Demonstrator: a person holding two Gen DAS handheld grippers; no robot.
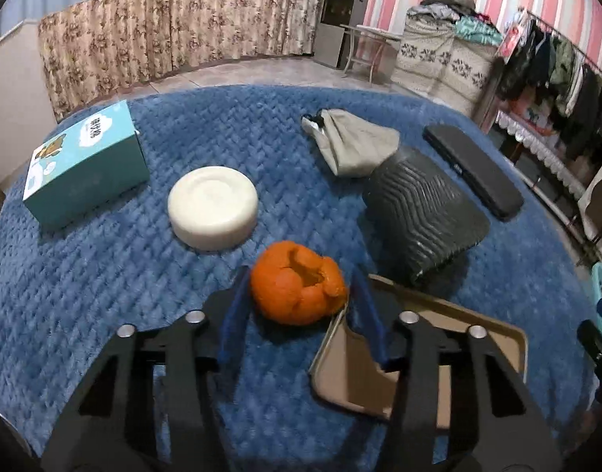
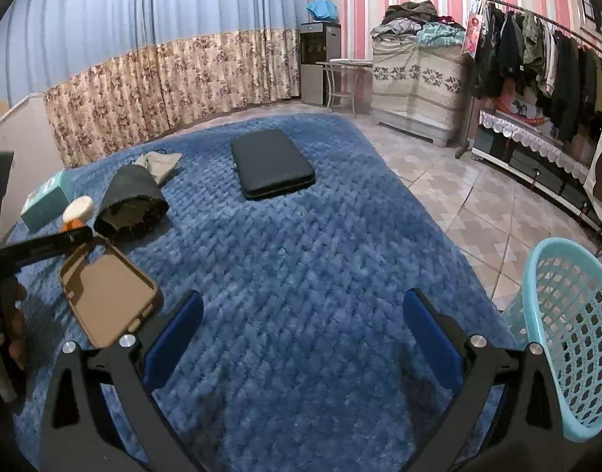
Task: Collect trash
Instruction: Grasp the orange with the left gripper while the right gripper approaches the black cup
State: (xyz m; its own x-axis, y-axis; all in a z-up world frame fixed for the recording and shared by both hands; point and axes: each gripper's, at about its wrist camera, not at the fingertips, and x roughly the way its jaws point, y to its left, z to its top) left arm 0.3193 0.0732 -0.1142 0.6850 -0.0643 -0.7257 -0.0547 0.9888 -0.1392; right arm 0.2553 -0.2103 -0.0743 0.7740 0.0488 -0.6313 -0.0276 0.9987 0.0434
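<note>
An orange peel (image 1: 297,291), hollow and torn open on top, lies on the blue blanket (image 1: 104,295). My left gripper (image 1: 300,275) straddles it, and both blue pads touch its sides. The right finger also overhangs a tan phone case (image 1: 379,373). In the right wrist view my right gripper (image 2: 303,314) stands wide open over bare blanket (image 2: 301,255), nothing between its fingers. A light blue mesh basket (image 2: 568,334) stands just right of it, off the blanket's edge. The left gripper's black body (image 2: 41,246) and a hand show at that view's left edge.
On the blanket lie a white round dish (image 1: 213,212), a teal box (image 1: 88,165), a black ribbed sleeve (image 1: 423,212), a grey cloth (image 1: 352,145) and a flat black case (image 2: 271,163). Tiled floor, a clothes rack (image 2: 537,51) and a covered cabinet lie beyond.
</note>
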